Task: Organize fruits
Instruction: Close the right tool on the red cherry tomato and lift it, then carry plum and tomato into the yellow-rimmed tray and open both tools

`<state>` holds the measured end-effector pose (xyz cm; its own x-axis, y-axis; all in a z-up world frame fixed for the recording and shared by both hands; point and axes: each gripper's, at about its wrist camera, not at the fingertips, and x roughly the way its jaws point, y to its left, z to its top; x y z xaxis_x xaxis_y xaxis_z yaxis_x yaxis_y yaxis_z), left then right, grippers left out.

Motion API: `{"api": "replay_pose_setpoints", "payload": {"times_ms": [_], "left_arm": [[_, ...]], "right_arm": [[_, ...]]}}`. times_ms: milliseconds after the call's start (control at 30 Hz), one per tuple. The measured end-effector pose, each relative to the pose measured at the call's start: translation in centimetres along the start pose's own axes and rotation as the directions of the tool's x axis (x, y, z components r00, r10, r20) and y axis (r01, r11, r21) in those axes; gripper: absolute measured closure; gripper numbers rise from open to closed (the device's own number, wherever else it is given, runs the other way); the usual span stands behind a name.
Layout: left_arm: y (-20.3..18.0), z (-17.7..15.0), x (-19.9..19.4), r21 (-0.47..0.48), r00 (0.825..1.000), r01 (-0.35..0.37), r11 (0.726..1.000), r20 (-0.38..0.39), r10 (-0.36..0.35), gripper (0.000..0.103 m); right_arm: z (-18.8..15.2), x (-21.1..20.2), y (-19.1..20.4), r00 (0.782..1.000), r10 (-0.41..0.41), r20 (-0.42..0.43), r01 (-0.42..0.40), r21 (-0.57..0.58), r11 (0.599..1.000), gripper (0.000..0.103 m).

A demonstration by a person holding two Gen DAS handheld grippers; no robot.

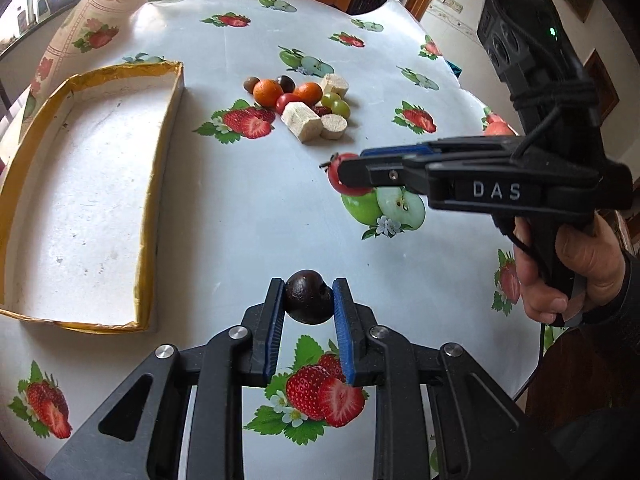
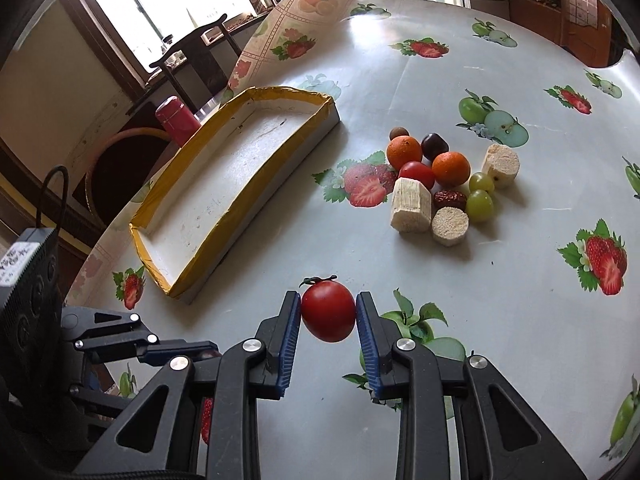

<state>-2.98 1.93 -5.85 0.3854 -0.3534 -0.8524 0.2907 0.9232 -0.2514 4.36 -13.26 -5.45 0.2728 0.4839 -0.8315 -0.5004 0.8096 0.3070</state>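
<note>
My left gripper (image 1: 308,286) is shut on a dark brown round fruit (image 1: 308,298), held over the table in front of the tray. My right gripper (image 2: 328,300) is shut on a red cherry tomato (image 2: 329,312); it also shows in the left wrist view (image 1: 346,172), with the tomato (image 1: 335,168) at its tips. A shallow white tray with a yellow rim (image 1: 152,184) lies at the left, with nothing in it; it also shows in the right wrist view (image 2: 256,184). A pile of fruits (image 1: 296,96) lies mid-table: oranges (image 2: 404,152), green grapes (image 2: 479,204), a tomato, dark fruits and pale cut chunks (image 2: 410,206).
The table wears a white cloth printed with strawberries and apples (image 1: 240,208). A curled-up sheet (image 2: 304,12) stands at the far edge. A red flask (image 2: 176,118) and a chair (image 2: 200,52) are beyond the table's left side. The left gripper's body (image 2: 120,340) shows at lower left.
</note>
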Motion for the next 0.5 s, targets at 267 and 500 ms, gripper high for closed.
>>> {"api": "replay_pose_setpoints", "payload": {"times_ms": [267,500], "left_arm": [[3.6,-0.2,-2.1,-0.074,0.997,-0.064,0.995,0.038,0.067,0.082],[6.7,-0.2,-3.4,-0.156,0.989,-0.135,0.979,0.04,0.143,0.082]], "right_arm": [[0.3,0.3,2.5,0.999,0.037,0.004,-0.037,-0.037,0.999,0.074],[0.7,1.0,4.5,0.998,0.063,-0.004,-0.063,-0.07,0.996,0.074]]}}
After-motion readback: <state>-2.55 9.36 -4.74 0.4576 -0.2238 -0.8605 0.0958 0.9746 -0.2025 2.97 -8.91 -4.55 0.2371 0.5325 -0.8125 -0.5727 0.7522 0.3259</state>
